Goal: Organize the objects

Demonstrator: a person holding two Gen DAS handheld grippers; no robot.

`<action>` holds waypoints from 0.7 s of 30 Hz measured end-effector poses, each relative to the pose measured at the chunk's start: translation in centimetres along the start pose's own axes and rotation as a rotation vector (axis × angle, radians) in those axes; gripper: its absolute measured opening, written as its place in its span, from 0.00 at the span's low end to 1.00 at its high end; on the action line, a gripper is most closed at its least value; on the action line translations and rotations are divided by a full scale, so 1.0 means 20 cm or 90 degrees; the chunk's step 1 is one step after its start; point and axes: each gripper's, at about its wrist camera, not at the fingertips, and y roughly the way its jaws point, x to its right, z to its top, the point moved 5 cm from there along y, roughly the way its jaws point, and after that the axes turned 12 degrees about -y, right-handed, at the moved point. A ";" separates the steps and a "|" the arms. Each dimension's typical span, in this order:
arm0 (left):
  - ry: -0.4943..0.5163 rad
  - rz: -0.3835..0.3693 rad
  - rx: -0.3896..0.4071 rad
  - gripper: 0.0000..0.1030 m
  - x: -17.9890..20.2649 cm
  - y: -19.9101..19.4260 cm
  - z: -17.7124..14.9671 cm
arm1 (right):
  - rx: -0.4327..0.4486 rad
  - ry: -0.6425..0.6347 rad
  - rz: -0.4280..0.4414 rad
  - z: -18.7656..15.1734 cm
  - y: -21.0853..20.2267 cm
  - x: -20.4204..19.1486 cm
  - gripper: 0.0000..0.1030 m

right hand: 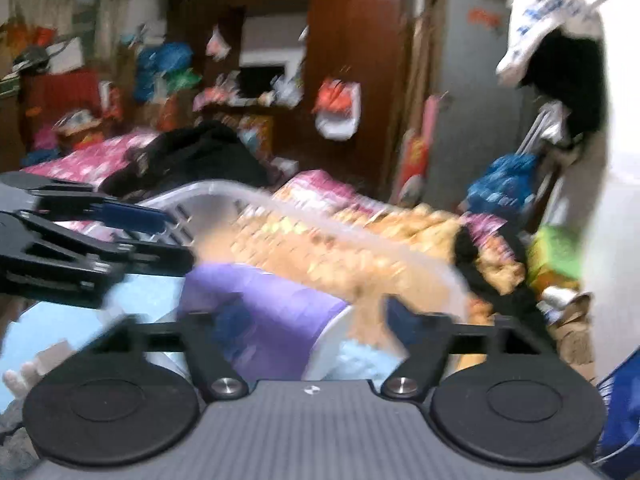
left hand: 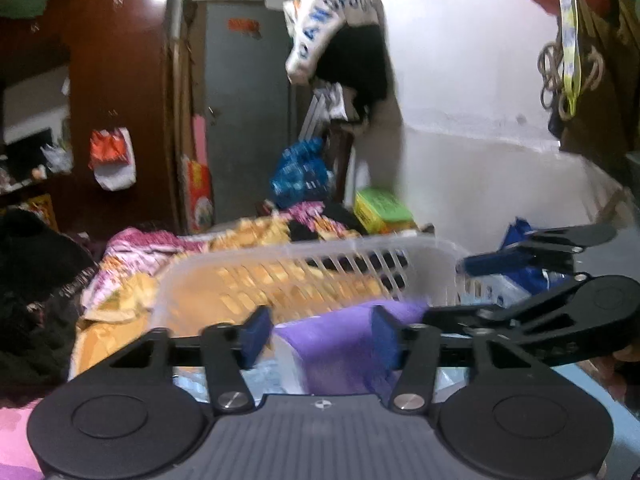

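A translucent white slatted basket lies on the bed. At its near side rests a purple and white pack. My left gripper stands open, with the purple pack in the gap between its blue pads; I see no press on it. My right gripper is spread wide over the same pack, its pads clear of it. Each gripper shows in the other's view: the right gripper at the basket's right end, the left gripper at its left end. Both views are blurred.
An orange and pink blanket covers the bed. A pile of black clothes lies at the left. A green box and a blue bag sit beyond the basket. Behind stand a brown wardrobe and a white wall.
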 end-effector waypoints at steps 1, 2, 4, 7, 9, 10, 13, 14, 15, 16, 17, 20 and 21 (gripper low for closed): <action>-0.001 -0.003 0.017 0.73 0.00 -0.05 0.00 | 0.019 0.013 -0.003 -0.02 -0.07 0.01 1.00; -0.006 -0.008 0.033 0.74 0.00 -0.11 0.00 | 0.038 0.035 0.004 -0.04 -0.15 0.02 1.00; -0.008 -0.027 0.058 0.81 0.02 -0.24 -0.03 | 0.069 0.079 0.020 -0.12 -0.29 0.03 1.00; 0.001 -0.038 0.077 0.83 0.05 -0.42 -0.17 | 0.092 0.127 0.024 -0.29 -0.49 -0.01 1.00; 0.011 -0.044 0.087 0.83 0.06 -0.52 -0.29 | 0.106 0.165 0.021 -0.40 -0.59 -0.08 1.00; 0.014 -0.042 0.093 0.83 0.06 -0.57 -0.36 | 0.112 0.179 0.030 -0.47 -0.64 -0.14 1.00; 0.014 -0.017 0.127 0.83 0.04 -0.69 -0.51 | 0.146 0.192 0.087 -0.53 -0.71 -0.35 1.00; 0.010 -0.008 0.138 0.83 0.02 -0.73 -0.55 | 0.159 0.176 0.116 -0.54 -0.74 -0.45 1.00; 0.007 0.002 0.145 0.83 0.00 -0.76 -0.58 | 0.171 0.166 0.132 -0.53 -0.75 -0.53 1.00; 0.003 0.012 0.146 0.83 -0.03 -0.77 -0.60 | 0.181 0.157 0.136 -0.52 -0.75 -0.60 1.00; -0.002 0.018 0.141 0.83 -0.06 -0.78 -0.62 | 0.185 0.143 0.137 -0.50 -0.75 -0.69 1.00; -0.026 0.026 0.133 0.83 -0.13 -0.77 -0.64 | 0.178 0.098 0.117 -0.45 -0.67 -0.84 0.91; -0.037 0.027 0.132 0.83 -0.17 -0.76 -0.64 | 0.171 0.088 0.120 -0.44 -0.63 -0.86 0.89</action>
